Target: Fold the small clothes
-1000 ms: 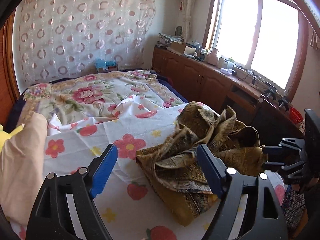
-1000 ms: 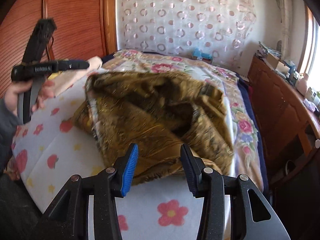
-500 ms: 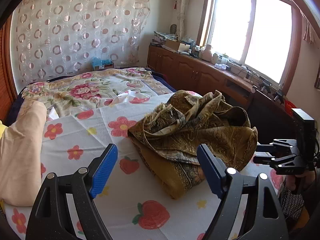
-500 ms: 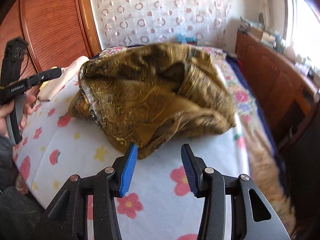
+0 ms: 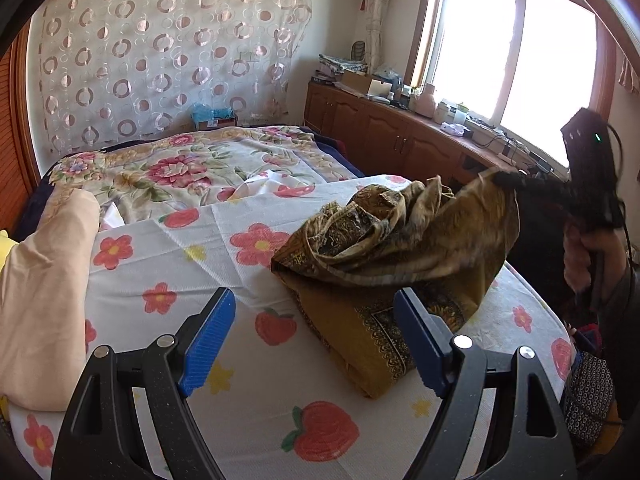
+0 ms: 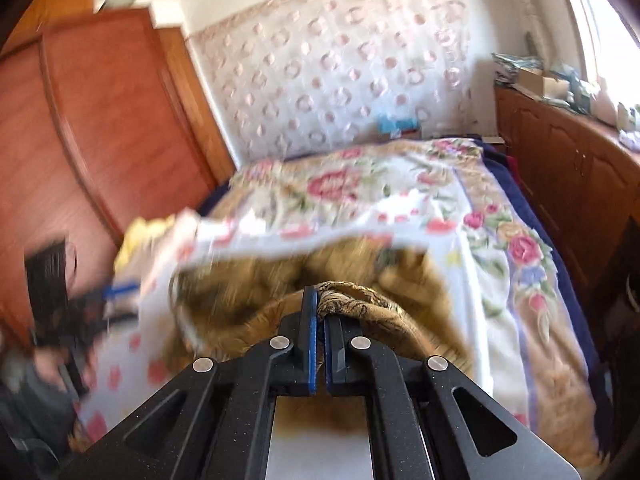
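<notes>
One edge of the cloth (image 6: 352, 300) is pinched between my right gripper's (image 6: 320, 320) jaws, which are closed on a bunched fold of it. I hold it there, I judge, so I can lift that edge clear of the heap and find the garment's shape before any folding starts. From my left gripper (image 5: 312, 344) I see the right one raised off to my right, level with the top of the pile, the fabric hanging taut below it. The rest of the cloth lies crumpled on the sheet (image 5: 248, 412) just ahead of my left jaws, slightly to their right. Those jaws stand wide apart and hold nothing, low over the sheet, pointing forward. The right view is blurred.
</notes>
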A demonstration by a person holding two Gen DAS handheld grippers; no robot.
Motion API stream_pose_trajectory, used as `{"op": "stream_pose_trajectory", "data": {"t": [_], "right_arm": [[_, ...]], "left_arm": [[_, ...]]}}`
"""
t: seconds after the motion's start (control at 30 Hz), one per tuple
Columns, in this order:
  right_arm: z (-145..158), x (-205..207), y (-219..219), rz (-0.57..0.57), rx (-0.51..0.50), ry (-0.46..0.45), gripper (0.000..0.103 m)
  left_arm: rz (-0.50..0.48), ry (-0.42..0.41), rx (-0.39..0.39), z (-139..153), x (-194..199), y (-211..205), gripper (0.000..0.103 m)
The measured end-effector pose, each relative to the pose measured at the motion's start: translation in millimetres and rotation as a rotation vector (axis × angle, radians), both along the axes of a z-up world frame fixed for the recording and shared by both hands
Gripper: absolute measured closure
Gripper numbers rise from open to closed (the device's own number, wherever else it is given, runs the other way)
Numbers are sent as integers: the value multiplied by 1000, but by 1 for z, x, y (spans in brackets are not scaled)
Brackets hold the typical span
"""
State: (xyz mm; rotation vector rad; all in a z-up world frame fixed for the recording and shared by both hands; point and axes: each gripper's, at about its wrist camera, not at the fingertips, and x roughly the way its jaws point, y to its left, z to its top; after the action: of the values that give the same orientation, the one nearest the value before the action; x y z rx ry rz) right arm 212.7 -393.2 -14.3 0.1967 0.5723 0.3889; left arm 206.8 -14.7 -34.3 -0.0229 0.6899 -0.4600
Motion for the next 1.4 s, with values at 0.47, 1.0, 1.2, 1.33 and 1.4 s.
{"op": "stream_pose_trajectory", "data": {"t": [0.47, 1.0, 1.2, 1.33, 1.4], "right_arm": [[1, 71, -8, -96, -10, 77, 54], [-19, 20, 33, -53, -338, 24, 40], [-37, 72, 29, -88, -307, 185, 40], [-45, 87, 28, -54, -283, 240, 39], [-43, 93, 20, -46, -249, 257, 39]], "left_arm": [[-26, 89, 73, -27, 73, -33, 21], [126, 154, 45, -45, 131, -5, 21], [84, 148, 26, -33, 109, -5, 21], [26, 194, 2, -40, 98, -12, 21], [2, 224, -15, -47, 96, -16, 21]]}}
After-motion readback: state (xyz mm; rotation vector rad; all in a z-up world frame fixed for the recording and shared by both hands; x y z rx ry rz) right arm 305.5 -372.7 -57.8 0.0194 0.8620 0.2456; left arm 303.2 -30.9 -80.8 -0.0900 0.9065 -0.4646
